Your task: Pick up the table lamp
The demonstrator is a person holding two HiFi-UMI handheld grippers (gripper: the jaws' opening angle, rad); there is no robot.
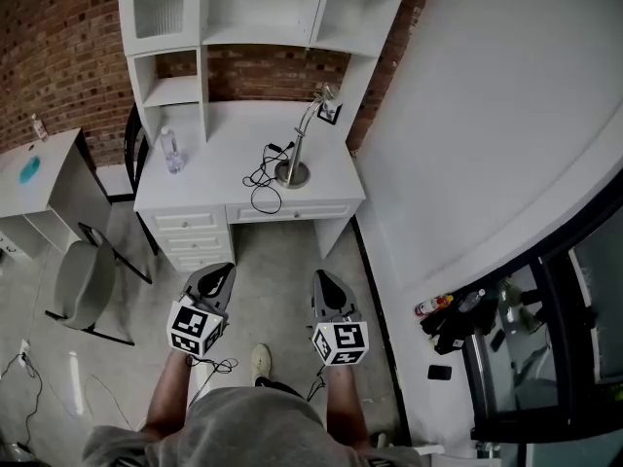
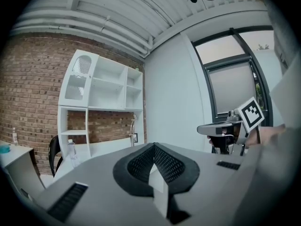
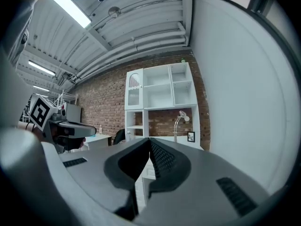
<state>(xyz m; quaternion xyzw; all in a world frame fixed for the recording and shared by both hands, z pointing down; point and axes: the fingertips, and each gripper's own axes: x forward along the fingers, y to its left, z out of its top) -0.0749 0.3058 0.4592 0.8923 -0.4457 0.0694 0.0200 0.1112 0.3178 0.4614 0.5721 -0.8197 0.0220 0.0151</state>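
Observation:
The table lamp (image 1: pixel 296 151) is a silver gooseneck lamp on a round base. It stands at the right rear of the white desk (image 1: pixel 224 154), and its black cable (image 1: pixel 263 178) lies coiled beside it. Both grippers hang over the floor in front of the desk, well short of the lamp and pointing toward it. My left gripper (image 1: pixel 218 277) is shut with nothing in it, as is my right gripper (image 1: pixel 324 282). The lamp (image 2: pixel 133 130) shows far off past the shut left gripper (image 2: pixel 153 145). Beyond the shut right gripper (image 3: pixel 149 140) the lamp (image 3: pixel 178 124) shows too.
A clear water bottle (image 1: pixel 172 150) stands at the desk's left side under the white hutch (image 1: pixel 243 17). A grey chair (image 1: pixel 83 285) and a white side table (image 1: pixel 44 173) are on the left. A white wall and bottles on the floor (image 1: pixel 438 305) are on the right.

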